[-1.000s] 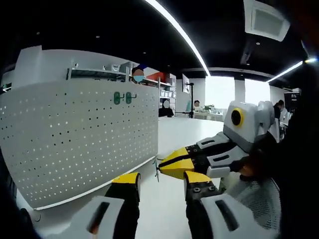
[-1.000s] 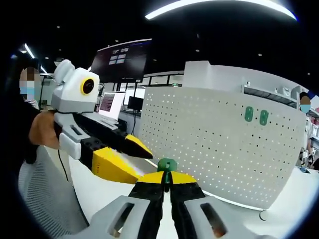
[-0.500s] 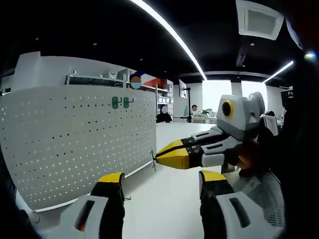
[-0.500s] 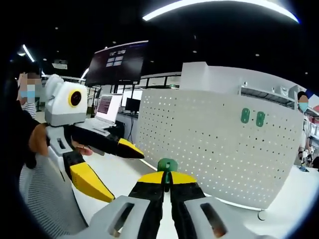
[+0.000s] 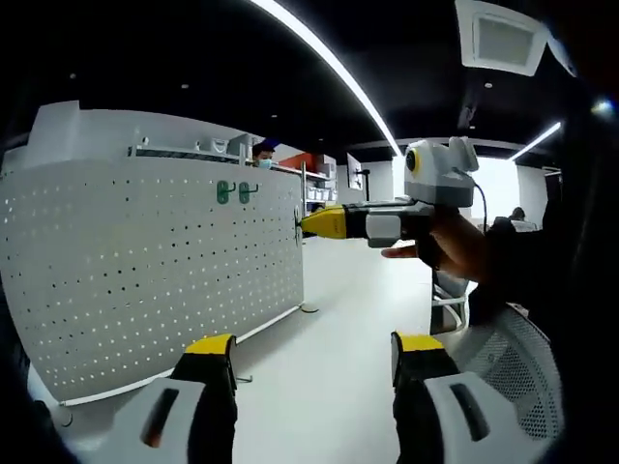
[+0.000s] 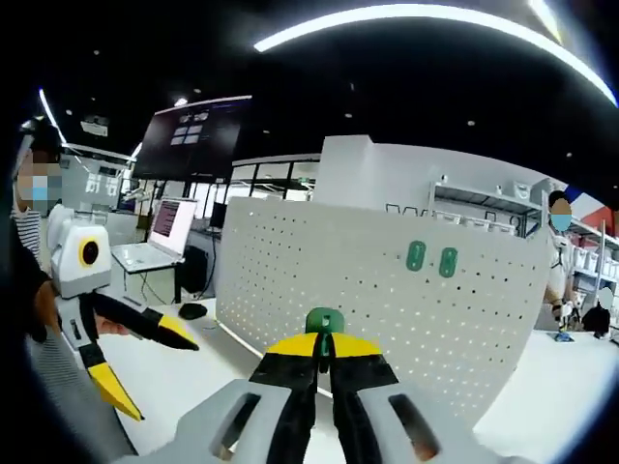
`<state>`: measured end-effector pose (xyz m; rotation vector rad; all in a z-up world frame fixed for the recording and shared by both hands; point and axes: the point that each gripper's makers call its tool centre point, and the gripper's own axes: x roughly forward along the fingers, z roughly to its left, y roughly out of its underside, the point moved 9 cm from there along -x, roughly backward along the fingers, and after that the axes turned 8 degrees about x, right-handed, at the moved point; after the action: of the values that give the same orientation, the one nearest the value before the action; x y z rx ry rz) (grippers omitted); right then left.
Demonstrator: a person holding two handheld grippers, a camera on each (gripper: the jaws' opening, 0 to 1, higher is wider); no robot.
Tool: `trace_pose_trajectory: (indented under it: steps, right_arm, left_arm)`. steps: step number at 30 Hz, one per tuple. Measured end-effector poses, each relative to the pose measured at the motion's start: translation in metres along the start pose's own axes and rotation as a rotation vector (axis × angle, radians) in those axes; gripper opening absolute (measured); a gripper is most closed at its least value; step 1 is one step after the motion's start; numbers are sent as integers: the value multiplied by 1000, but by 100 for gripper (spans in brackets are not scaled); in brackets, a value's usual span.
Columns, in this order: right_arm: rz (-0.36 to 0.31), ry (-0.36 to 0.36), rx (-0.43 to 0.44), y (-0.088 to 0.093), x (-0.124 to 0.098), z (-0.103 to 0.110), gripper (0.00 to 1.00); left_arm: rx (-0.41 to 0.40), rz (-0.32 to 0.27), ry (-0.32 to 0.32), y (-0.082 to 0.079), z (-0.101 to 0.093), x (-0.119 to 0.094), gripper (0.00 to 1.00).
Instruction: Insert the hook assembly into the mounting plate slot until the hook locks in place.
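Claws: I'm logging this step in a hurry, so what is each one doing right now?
Left claw: open, empty.
Right claw: closed on the green hook, facing the pegboard.

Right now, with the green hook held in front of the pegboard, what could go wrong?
1. The right gripper pinches the green hook by a small part, so it may twist on contact with the pegboard.
2. Two green hooks already hang there; approaching too near could knock them.
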<state>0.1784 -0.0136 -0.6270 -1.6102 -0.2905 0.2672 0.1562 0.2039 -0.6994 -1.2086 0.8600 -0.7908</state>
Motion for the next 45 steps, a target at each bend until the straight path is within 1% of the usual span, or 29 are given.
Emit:
trace_pose_trajectory:
  steps: [4, 9, 15, 19, 25, 26, 31, 32, 36, 40, 45]
  right_arm:
    - [-44, 61, -2, -17, 2, -25, 1]
    - [-87, 115, -5, -35, 6, -49, 1]
    - [-121, 158, -12, -50, 16, -71, 1]
    - [-142, 178, -7, -59, 23, -82, 1]
    - [-151, 199, -8, -64, 32, -92, 1]
    - [-152, 203, -6, -65, 35, -97, 1]
    - [-161, 226, 1, -70, 45, -108, 1]
    - [-163, 238, 11, -70, 49, -114, 1]
    - [-145, 258, 36, -65, 60, -128, 1]
    - [-135, 270, 42, -62, 67, -135, 1]
    - [-103, 282, 53, -54, 79, -145, 1]
  left_arm:
    - [0, 2, -1, 2, 0, 0, 66]
    - [-7, 3, -4, 4, 0, 0, 66]
    - [-11, 7, -12, 6, 3, -1, 66]
    - [-13, 5, -18, 7, 6, -2, 66]
    - [-17, 13, -9, 9, 5, -1, 66]
    - [-18, 14, -6, 9, 5, -1, 66]
    - [-14, 22, 1, 11, 4, 0, 65]
    - [-17, 21, -1, 11, 5, 0, 65]
    - [-24, 24, -6, 12, 6, -1, 65]
    - [-27, 28, -7, 12, 7, -1, 65]
    - [-31, 31, -10, 13, 8, -1, 64]
